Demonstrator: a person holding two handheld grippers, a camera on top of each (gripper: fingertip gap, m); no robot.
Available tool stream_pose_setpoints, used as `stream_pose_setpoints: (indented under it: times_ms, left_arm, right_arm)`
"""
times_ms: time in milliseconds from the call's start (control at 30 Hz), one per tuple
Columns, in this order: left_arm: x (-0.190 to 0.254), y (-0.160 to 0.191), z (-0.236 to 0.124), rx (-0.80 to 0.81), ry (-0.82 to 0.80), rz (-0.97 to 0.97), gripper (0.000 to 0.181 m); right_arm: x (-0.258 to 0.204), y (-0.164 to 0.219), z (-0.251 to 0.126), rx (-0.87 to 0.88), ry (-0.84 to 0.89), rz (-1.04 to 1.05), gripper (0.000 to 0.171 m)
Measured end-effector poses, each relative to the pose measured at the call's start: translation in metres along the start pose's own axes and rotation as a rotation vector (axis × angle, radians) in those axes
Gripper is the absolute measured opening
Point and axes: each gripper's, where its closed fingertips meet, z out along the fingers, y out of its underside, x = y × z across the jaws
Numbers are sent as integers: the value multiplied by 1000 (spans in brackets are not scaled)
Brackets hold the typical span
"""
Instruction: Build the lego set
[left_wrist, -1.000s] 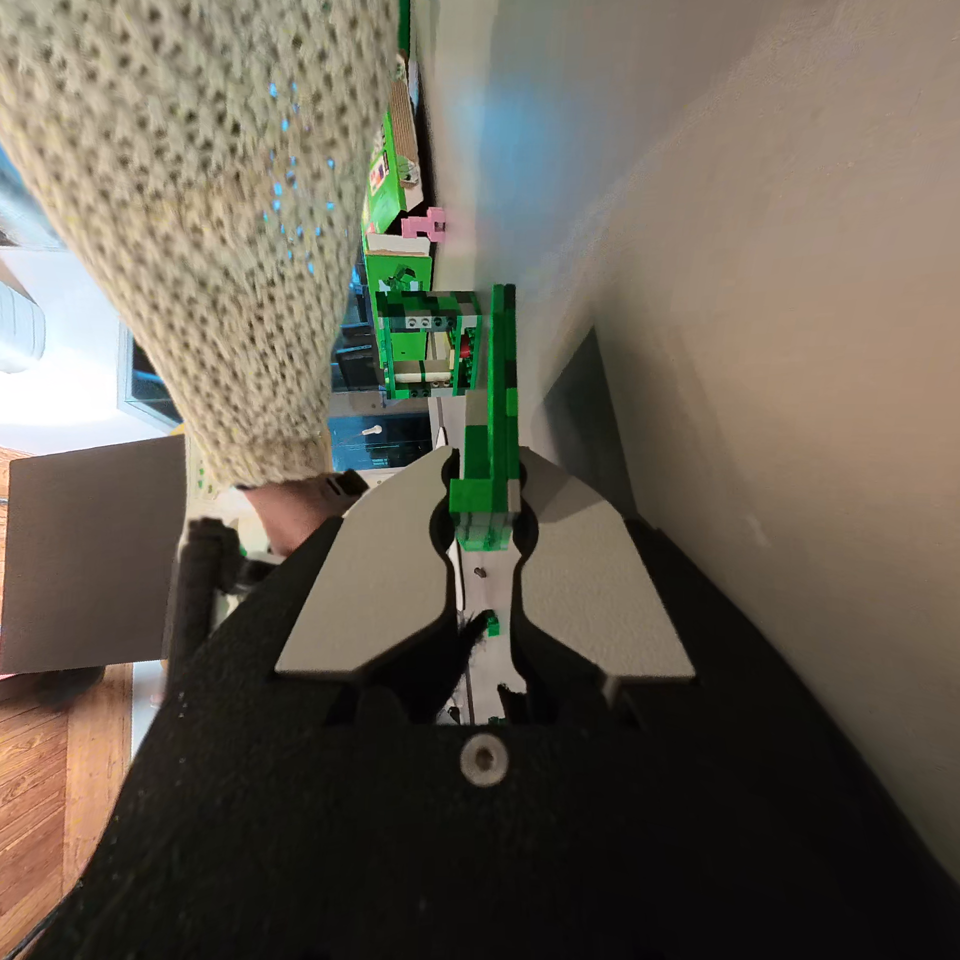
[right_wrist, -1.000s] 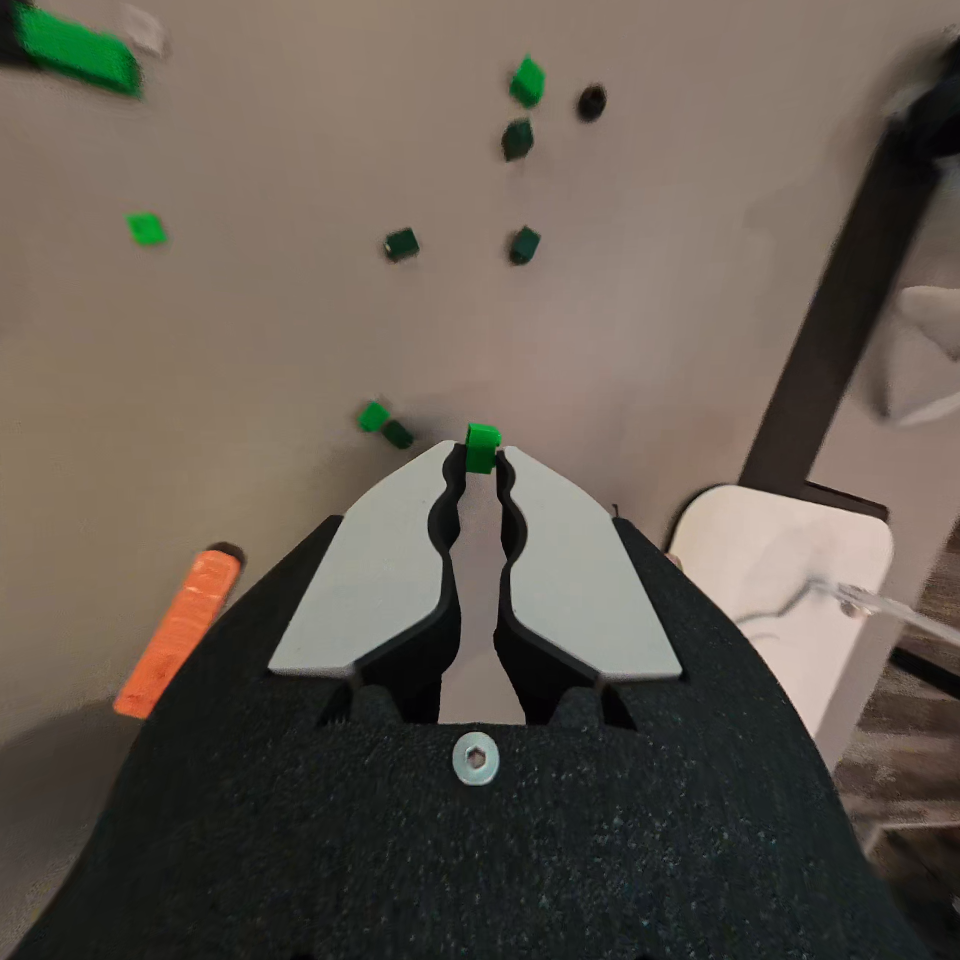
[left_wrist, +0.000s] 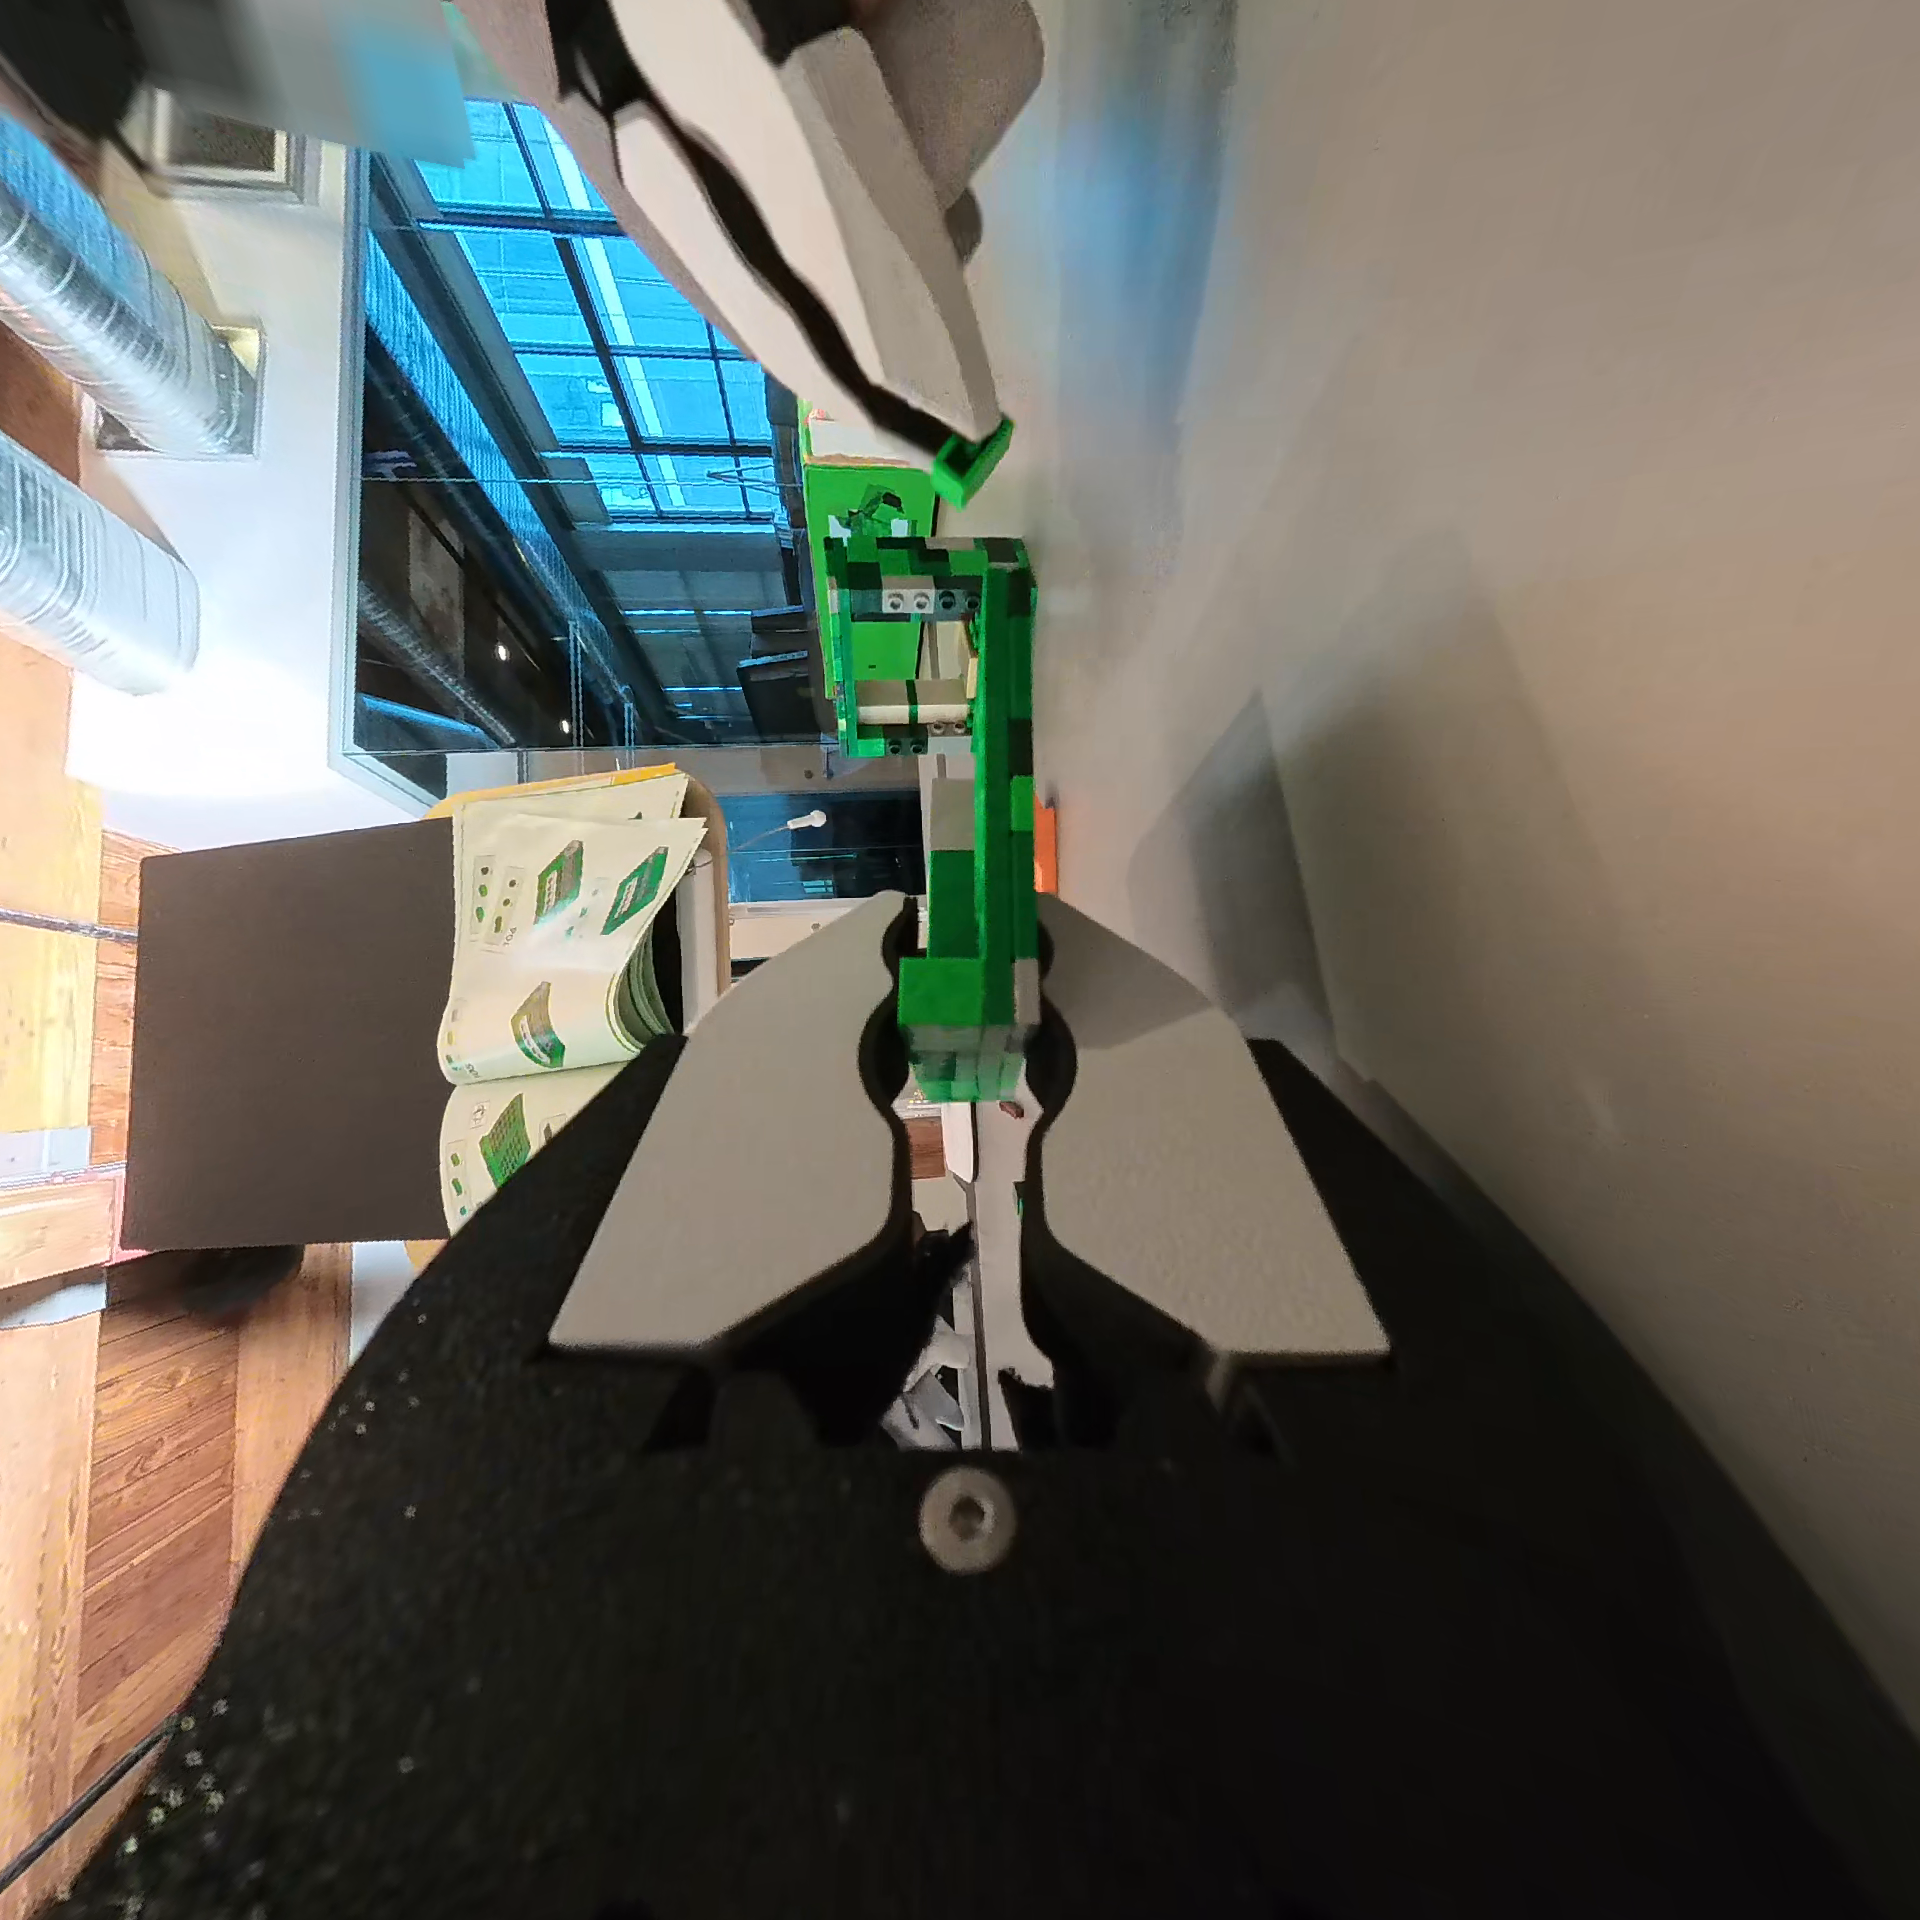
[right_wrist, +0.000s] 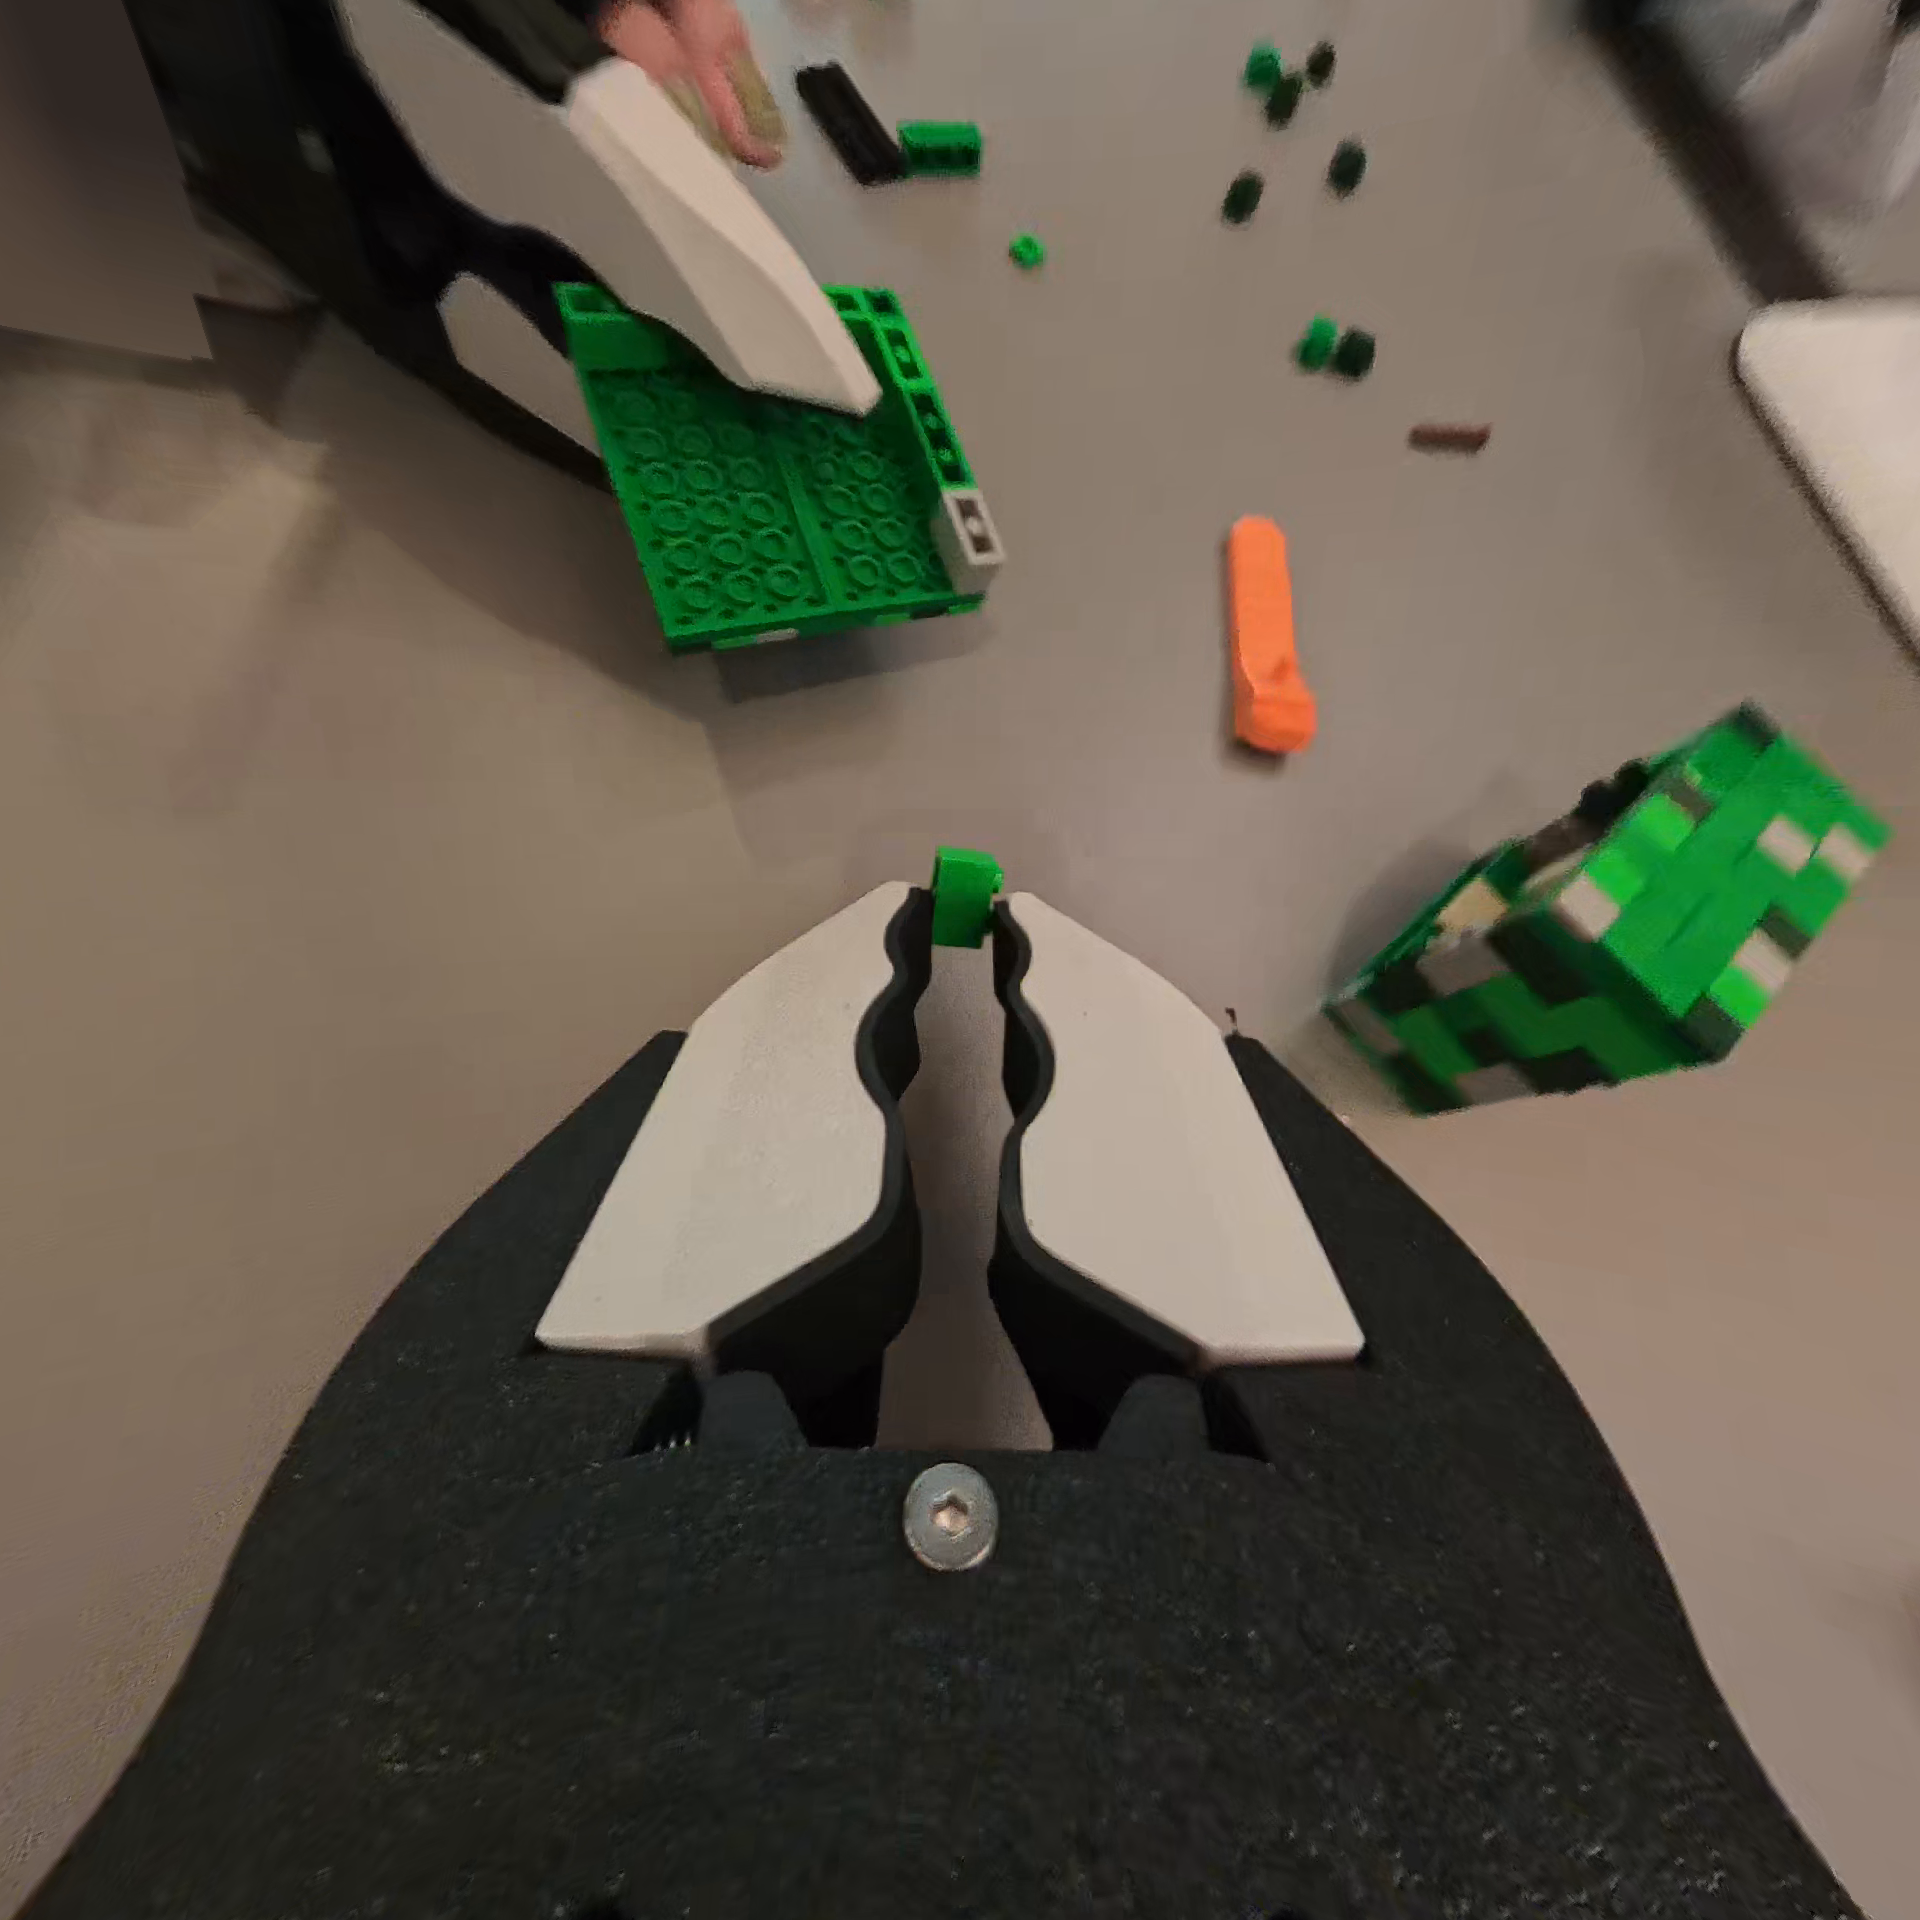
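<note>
Above the table, right gripper jaws pinch small green brick; left gripper jaws clamp green plate assembly.

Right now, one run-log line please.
left claw: shut on green plate panel | right claw: shut on small green brick | brick unattached

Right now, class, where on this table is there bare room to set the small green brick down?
Bare table lies left of the right gripper, below the green plate assembly. Crowded: loose pieces top right, around the orange tool.
</note>
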Motion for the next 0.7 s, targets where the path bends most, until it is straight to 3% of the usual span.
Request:
stream_pose_setpoints:
  times_ms: [100,367,567,700]
  left_arm:
    - [0,0,0,1,-1,-1,17]
    - [-2,1,0,4,-4,-1,17]
    - [-1,0,0,11,-1,2,17]
    - [-2,1,1,5,-2,-3,17]
  right_arm:
    - [3,-10,3,104,89,-146,10]
    - [5,-9,8,18,304,-581,11]
    - [4,-19,6,56,427,-750,10]
    - [6,-6,15,-35,453,-895,11]
